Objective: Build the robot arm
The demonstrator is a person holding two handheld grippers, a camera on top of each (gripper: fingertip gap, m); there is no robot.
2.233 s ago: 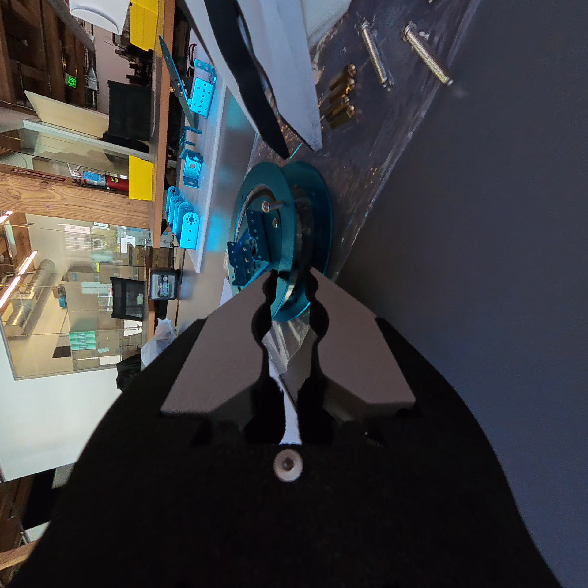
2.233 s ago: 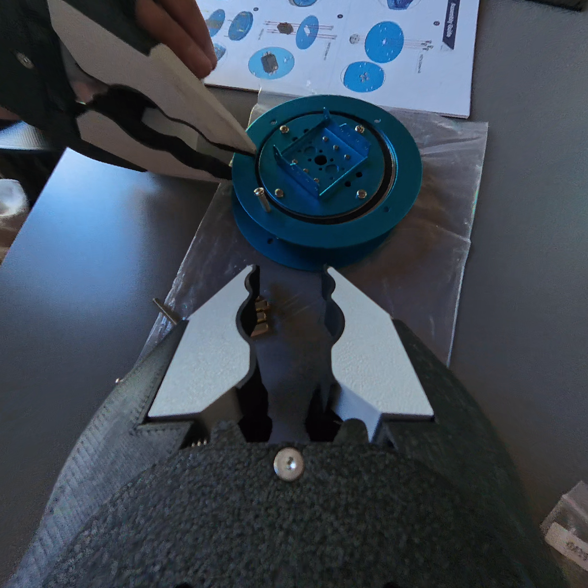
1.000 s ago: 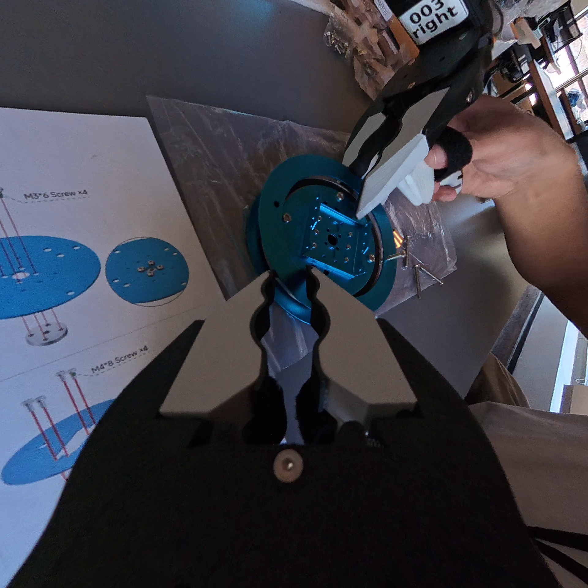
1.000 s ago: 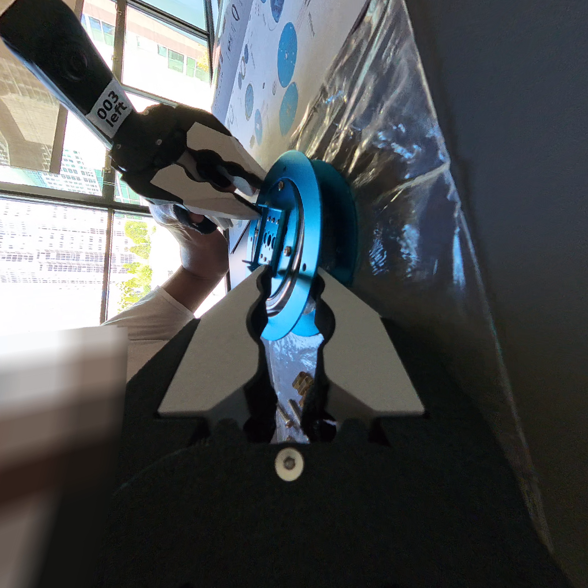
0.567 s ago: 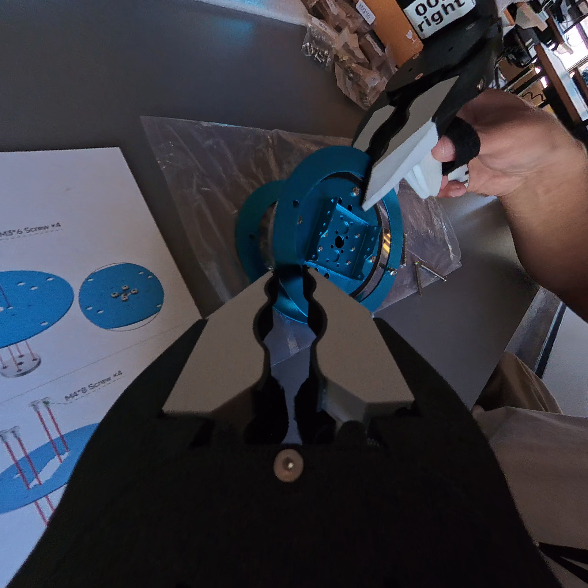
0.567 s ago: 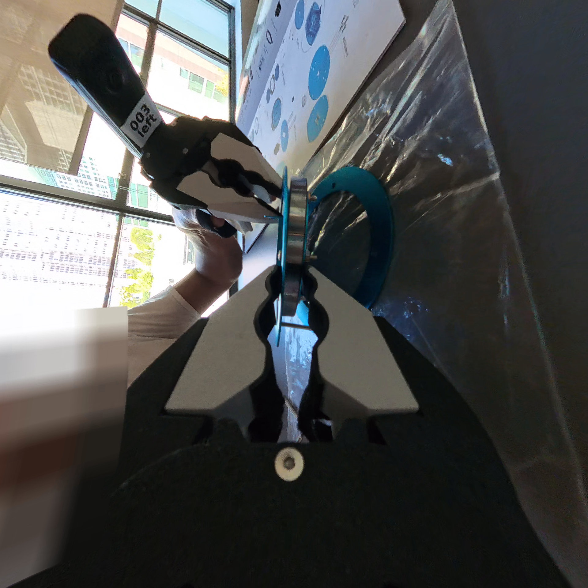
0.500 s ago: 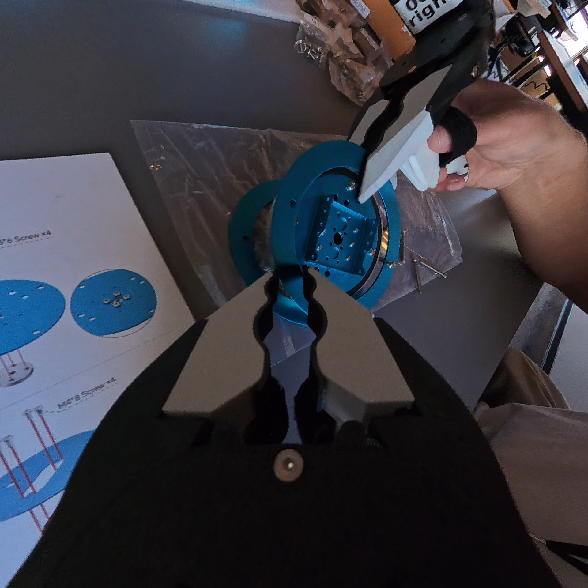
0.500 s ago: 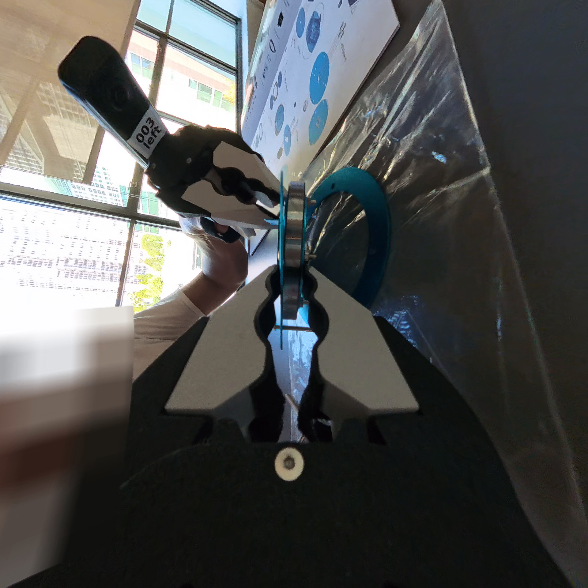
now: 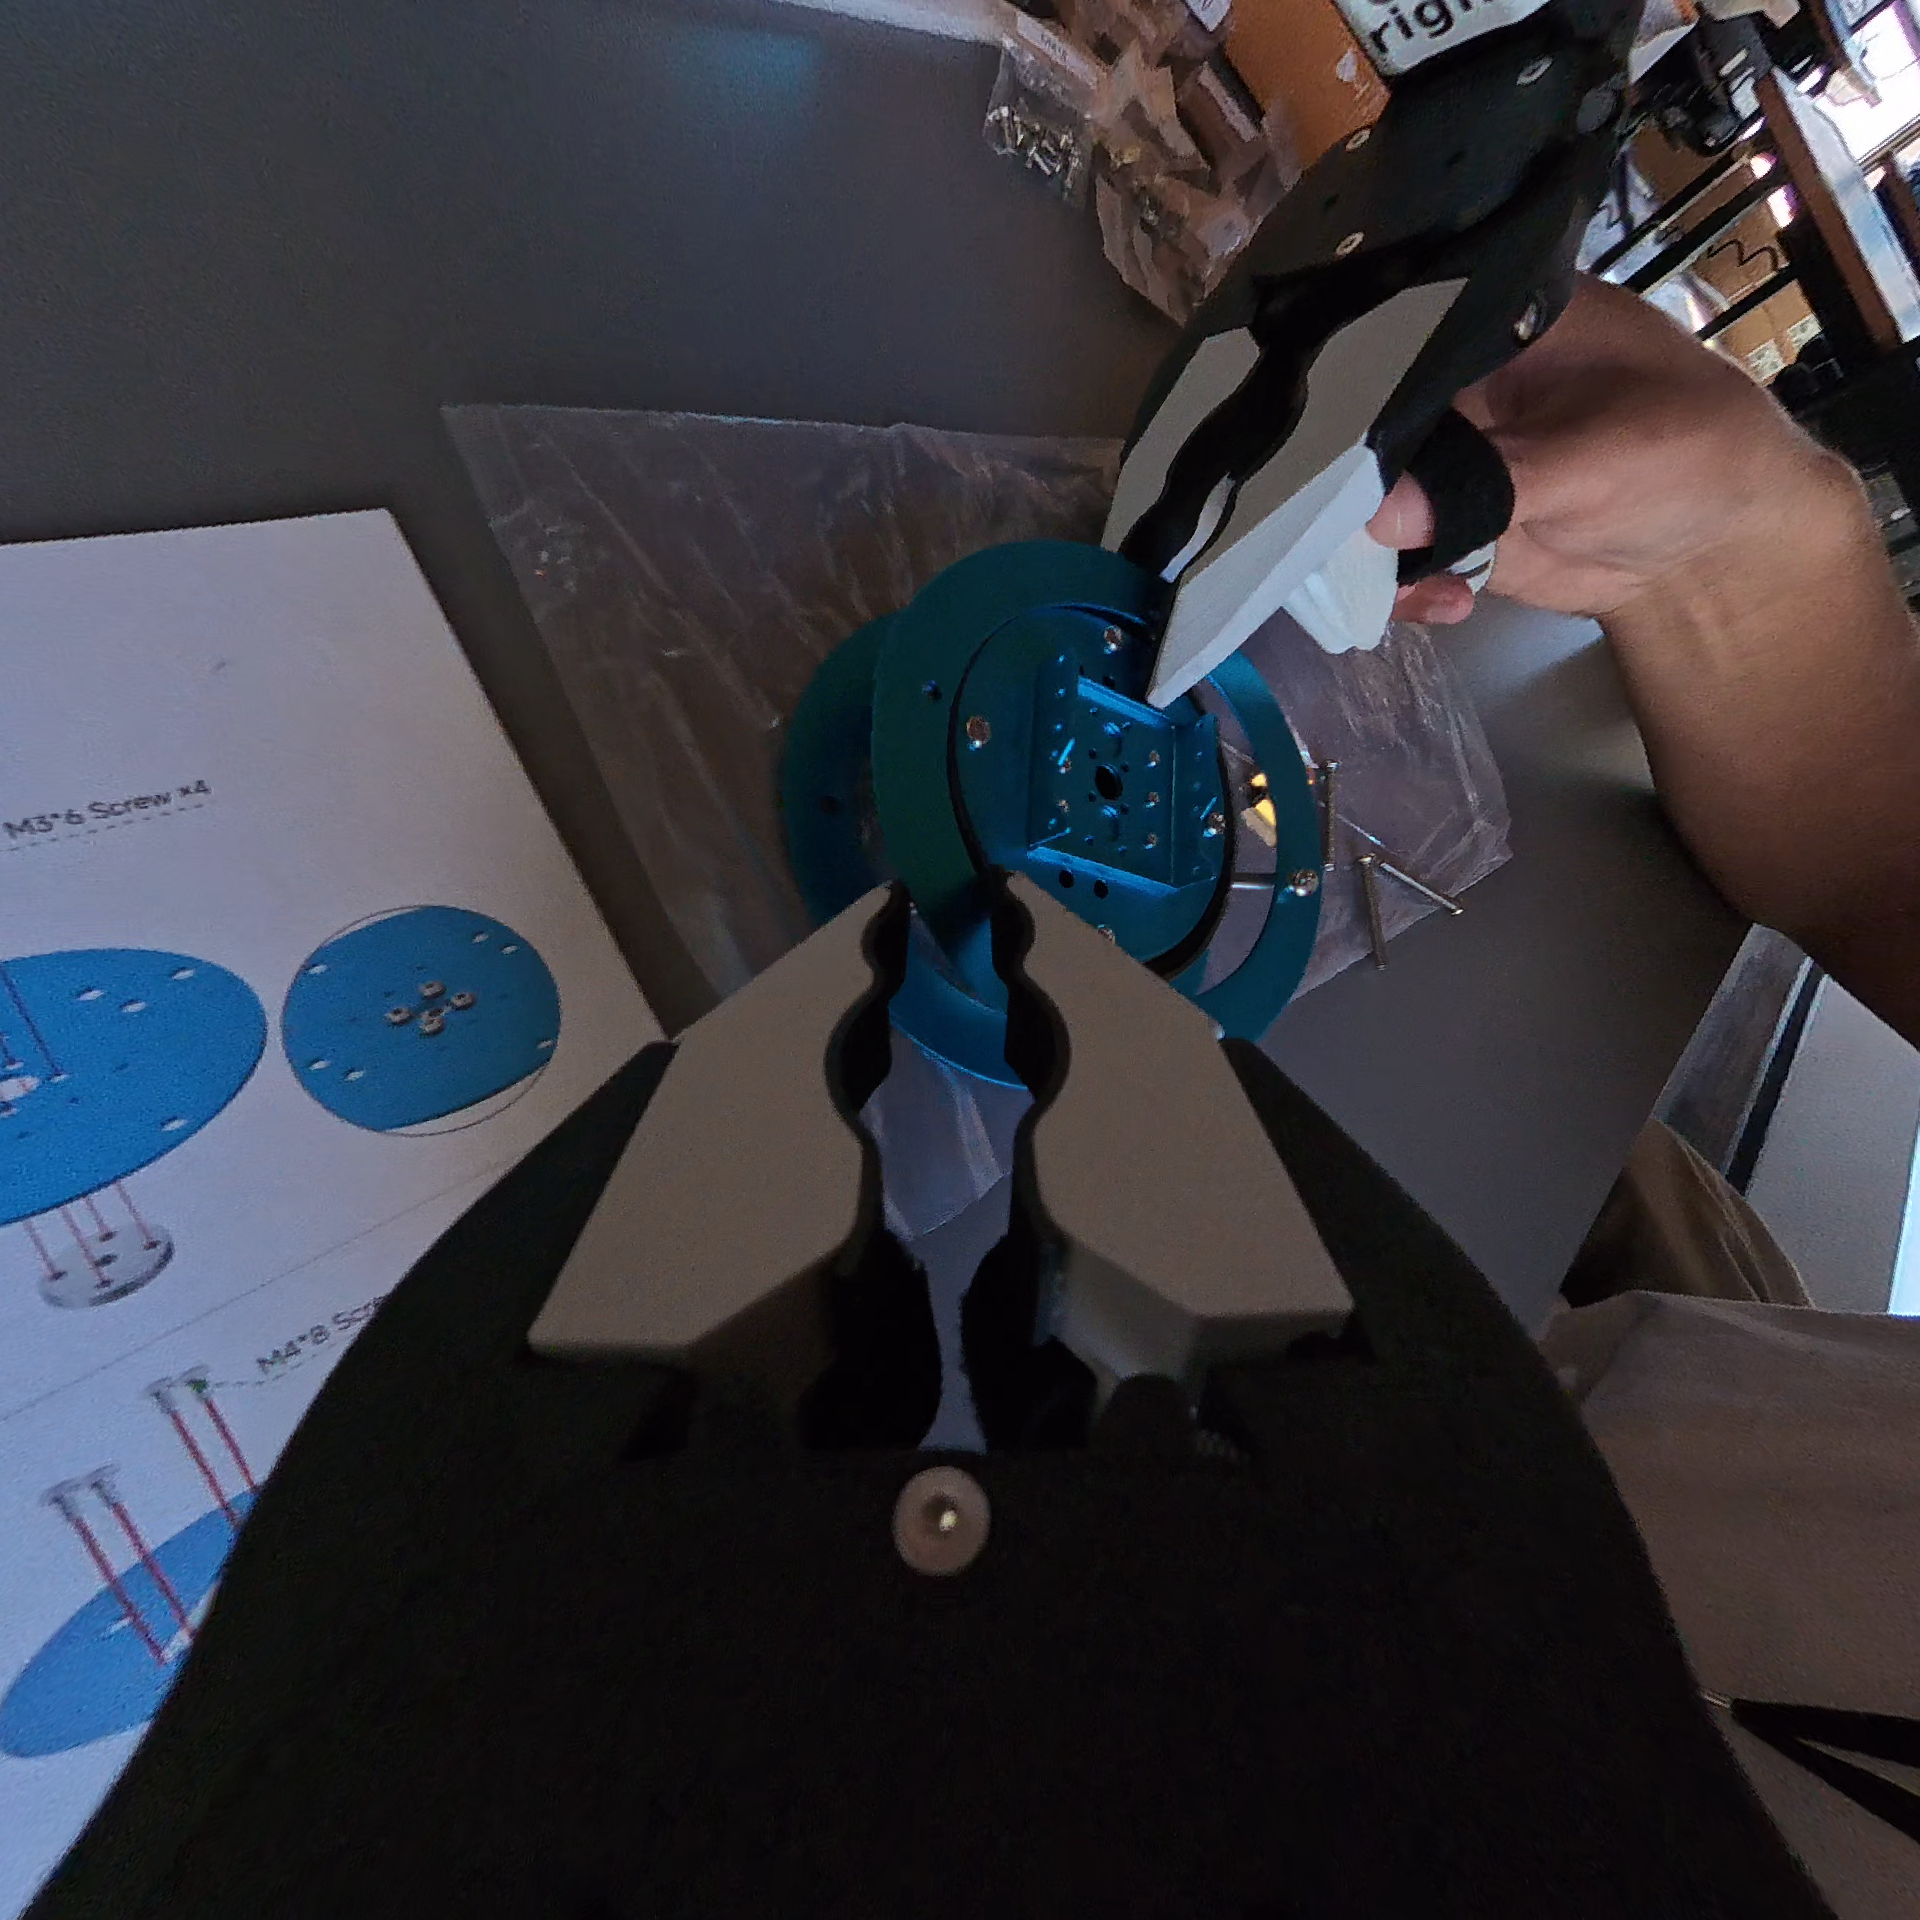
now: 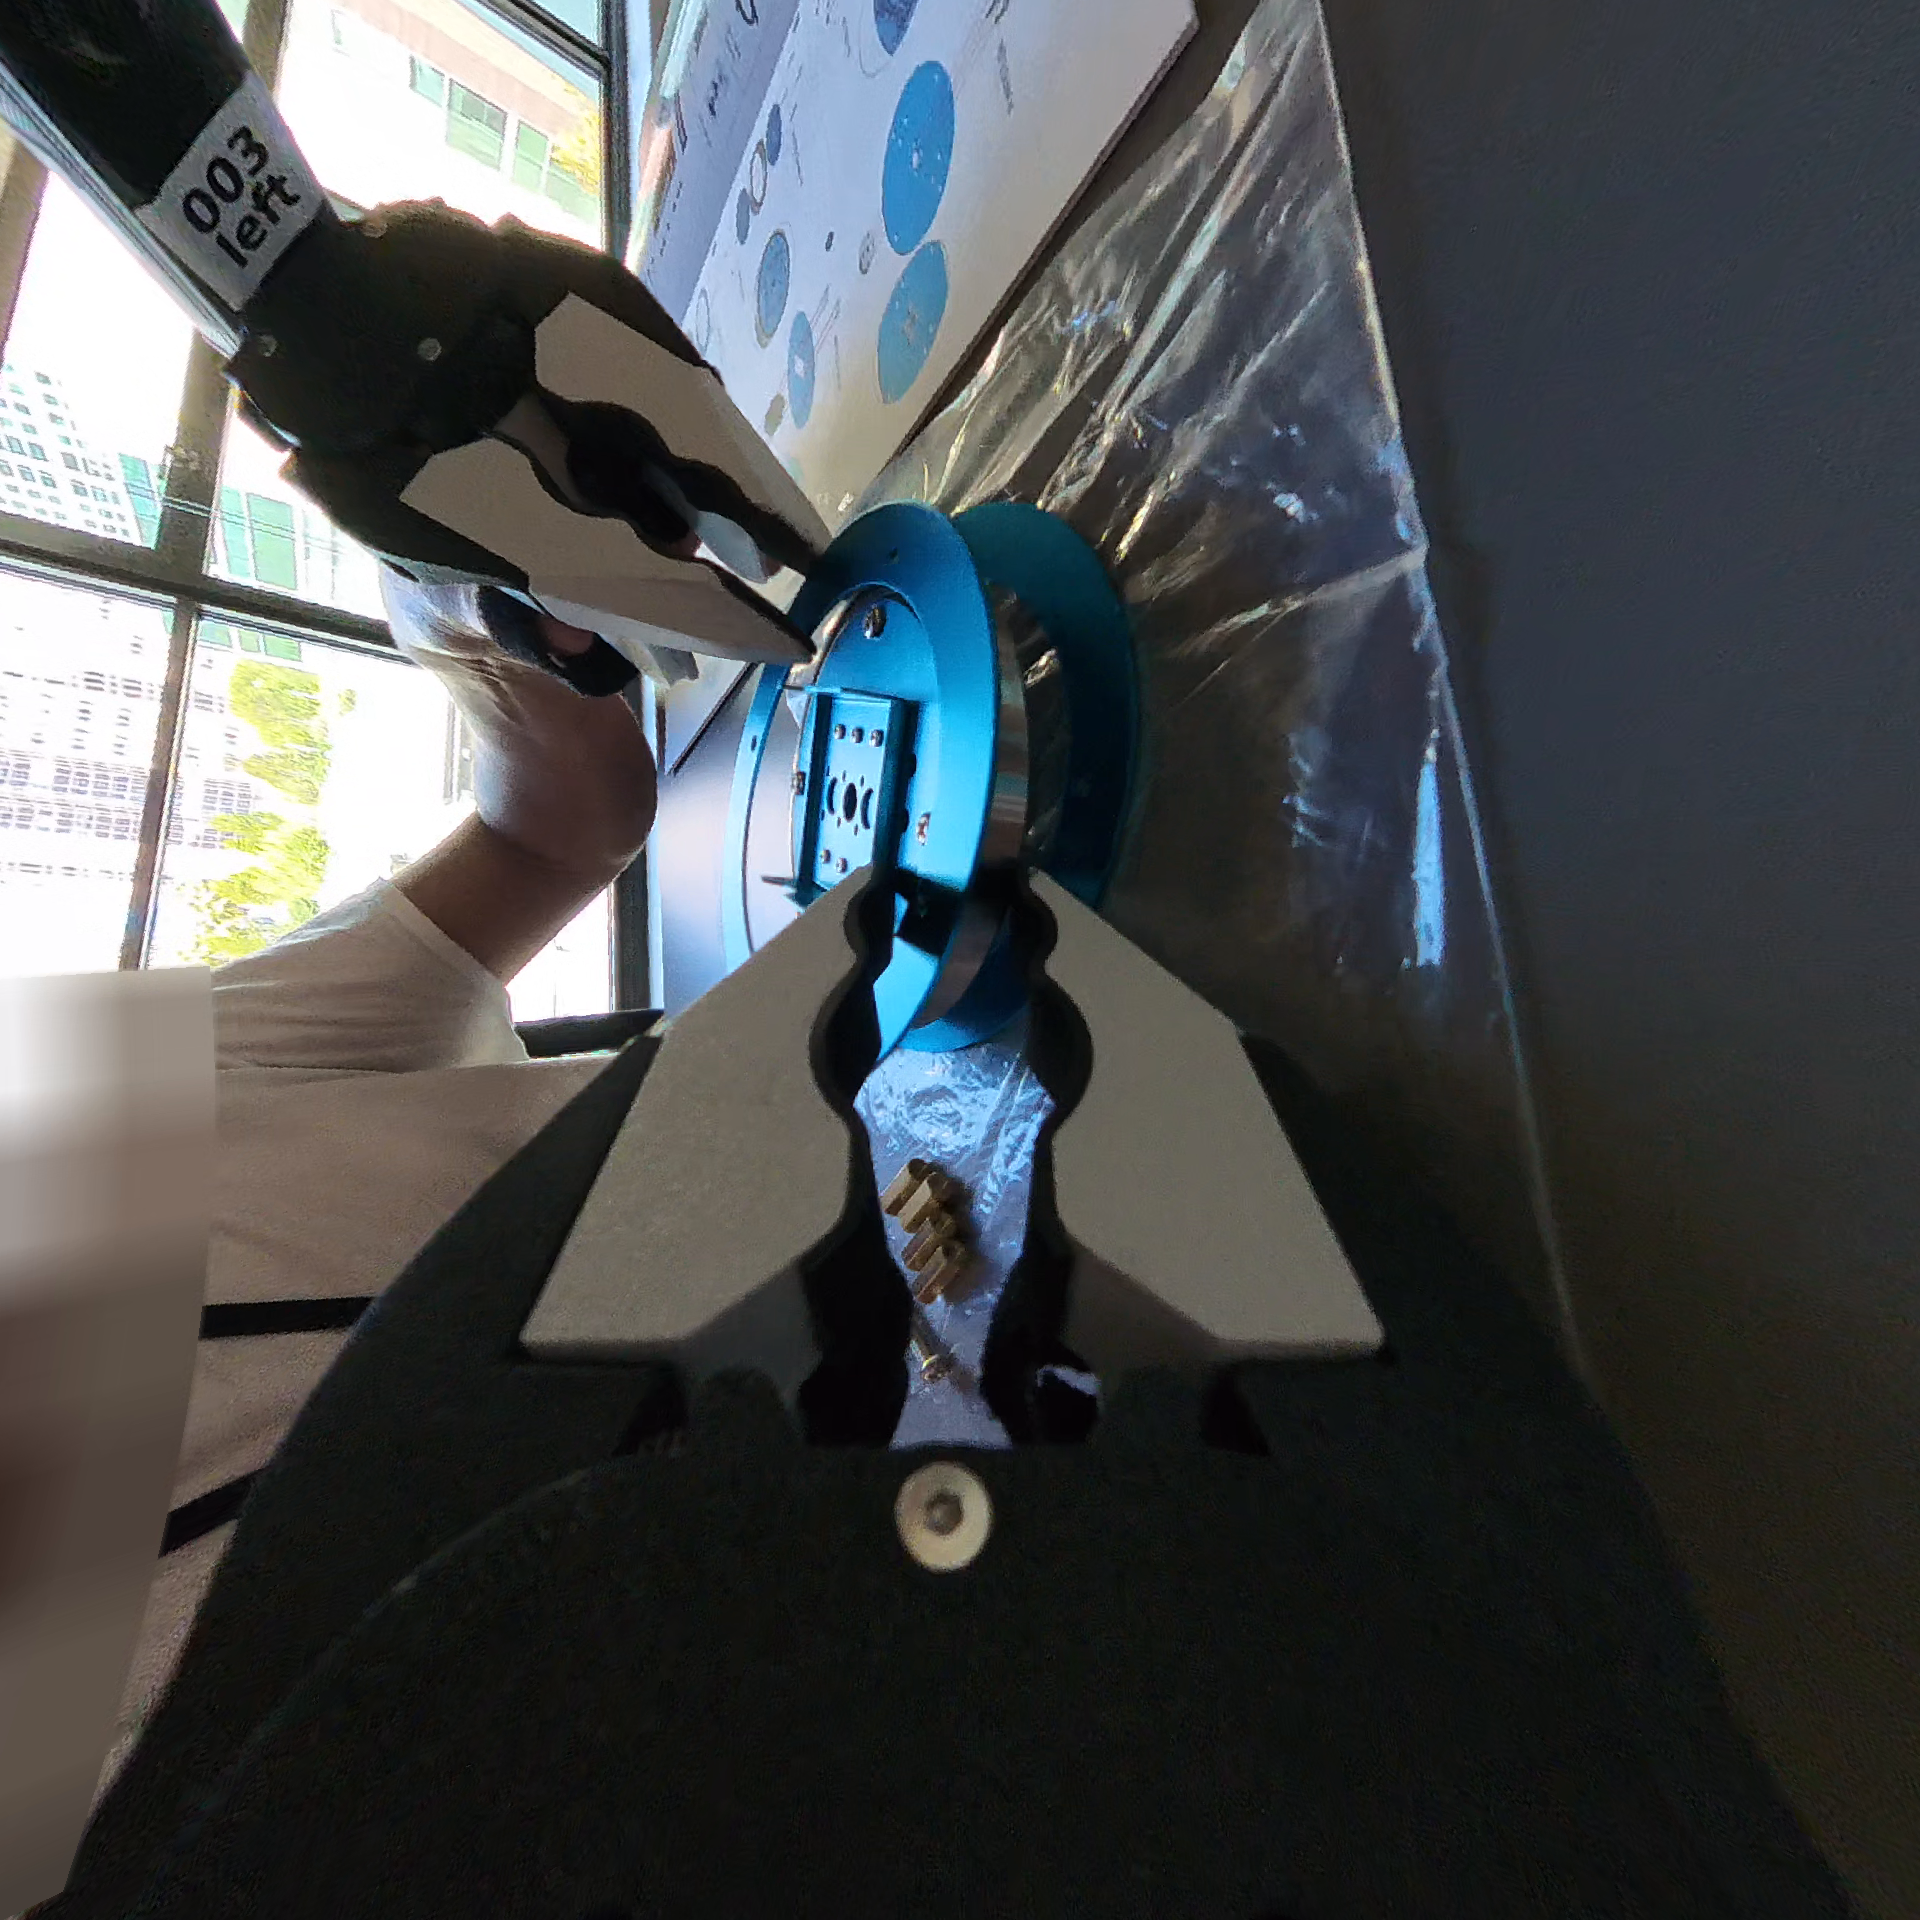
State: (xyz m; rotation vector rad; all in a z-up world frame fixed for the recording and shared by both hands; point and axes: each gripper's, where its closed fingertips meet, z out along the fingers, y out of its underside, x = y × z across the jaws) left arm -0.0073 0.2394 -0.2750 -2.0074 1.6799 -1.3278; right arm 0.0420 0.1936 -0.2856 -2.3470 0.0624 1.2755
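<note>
Dark grey tabletop point(image 9: 520, 260) carries a clear plastic sheet point(image 9: 675, 582), and on that sheet rests a round blue metal disc assembly point(image 9: 1049, 831) with a square blue perforated bracket point(image 9: 1117, 790) screwed to its centre. A separate flat blue metal ring point(image 10: 1081, 665) lies beneath the assembly, against the sheet.

The left gripper point(image 9: 951, 904) has its jaws narrowly parted, and the near rim of the top disc sits between the tips; whether the pads actually press on it cannot be told. The right gripper point(image 10: 956, 894) straddles the opposite rim with a wider gap, the silver bearing band and blue plate both lying between its fingers. In the left wrist view its jaws are almost together, with one tip touching the bracket's upper corner.

Compared with half a second ago, the assembly has tilted back toward the sheet and sits close over the ring, where it earlier stood edge-on and clear of it.

Count: one disc assembly, one loose ring, three brass standoffs point(image 10: 925, 1231) lying side by side on the sheet, two long steel screws point(image 9: 1392, 904) beside the assembly, one white printed instruction sheet point(image 9: 260, 831) beside the plastic. Bags of small hardware point(image 9: 1122, 156) lie at the table's far edge.
</note>
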